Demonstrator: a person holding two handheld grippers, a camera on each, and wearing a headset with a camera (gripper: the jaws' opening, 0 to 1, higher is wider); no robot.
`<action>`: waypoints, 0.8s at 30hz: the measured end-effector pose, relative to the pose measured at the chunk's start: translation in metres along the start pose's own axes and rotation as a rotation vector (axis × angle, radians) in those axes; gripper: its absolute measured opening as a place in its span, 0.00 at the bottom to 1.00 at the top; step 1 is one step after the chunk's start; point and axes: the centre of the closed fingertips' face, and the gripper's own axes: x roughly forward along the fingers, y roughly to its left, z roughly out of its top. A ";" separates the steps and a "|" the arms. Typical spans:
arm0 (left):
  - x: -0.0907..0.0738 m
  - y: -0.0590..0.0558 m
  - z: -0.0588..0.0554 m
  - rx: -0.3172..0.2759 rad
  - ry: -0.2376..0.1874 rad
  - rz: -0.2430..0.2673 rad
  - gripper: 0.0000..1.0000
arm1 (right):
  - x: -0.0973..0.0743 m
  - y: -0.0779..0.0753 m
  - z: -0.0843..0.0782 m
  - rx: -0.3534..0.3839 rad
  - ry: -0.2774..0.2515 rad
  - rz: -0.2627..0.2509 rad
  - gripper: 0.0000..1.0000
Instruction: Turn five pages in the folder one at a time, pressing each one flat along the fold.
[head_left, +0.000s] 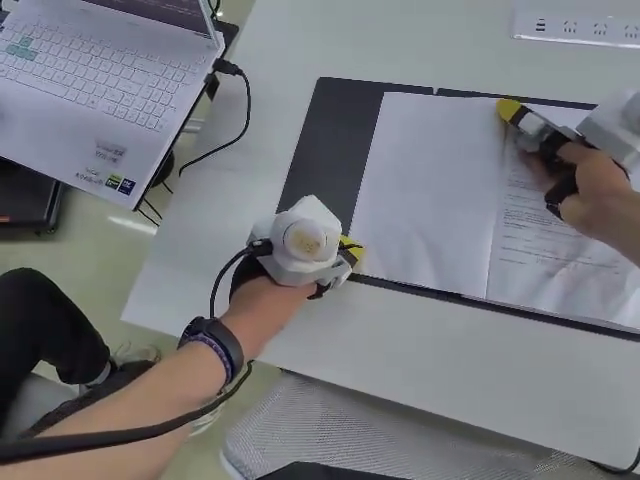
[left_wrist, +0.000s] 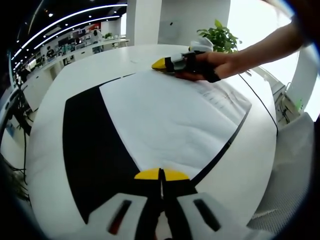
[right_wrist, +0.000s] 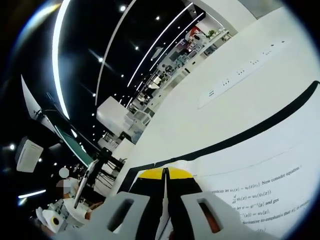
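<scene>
The folder (head_left: 330, 150) lies spread flat on the tabletop (head_left: 420, 350), with a blank page (head_left: 430, 190) left of the fold (head_left: 497, 200) and a printed page (head_left: 560, 250) right of it. The right gripper (right_wrist: 164, 173) has its jaws together, tips down on the paper at the far end of the fold. The left gripper (left_wrist: 161, 174), jaws also together, sits at the near edge of the folder by the blank page's lower corner; whether it bears down there I cannot tell. The main risk is probably in the stroke along the fold. If the narrow tips drag toward the near edge with too much weight, they could wrinkle or tear the sheet near the fold rather than flatten it. With too little weight, the blank page may lift again. If the left gripper is not truly pinning the folder, the push could slide the whole folder across the smooth tabletop. Later, picking at the printed page with jaws barely parted could catch two sheets at once and spoil the count.
</scene>
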 end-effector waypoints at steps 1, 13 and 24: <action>0.000 0.000 0.000 0.000 0.000 0.000 0.00 | -0.002 0.002 -0.003 -0.010 0.013 0.009 0.00; 0.000 0.000 0.000 -0.008 -0.008 0.004 0.00 | -0.027 0.027 -0.034 -0.036 0.087 0.077 0.00; 0.000 0.001 -0.001 -0.013 -0.015 0.009 0.00 | -0.050 0.046 -0.057 -0.043 0.130 0.103 0.00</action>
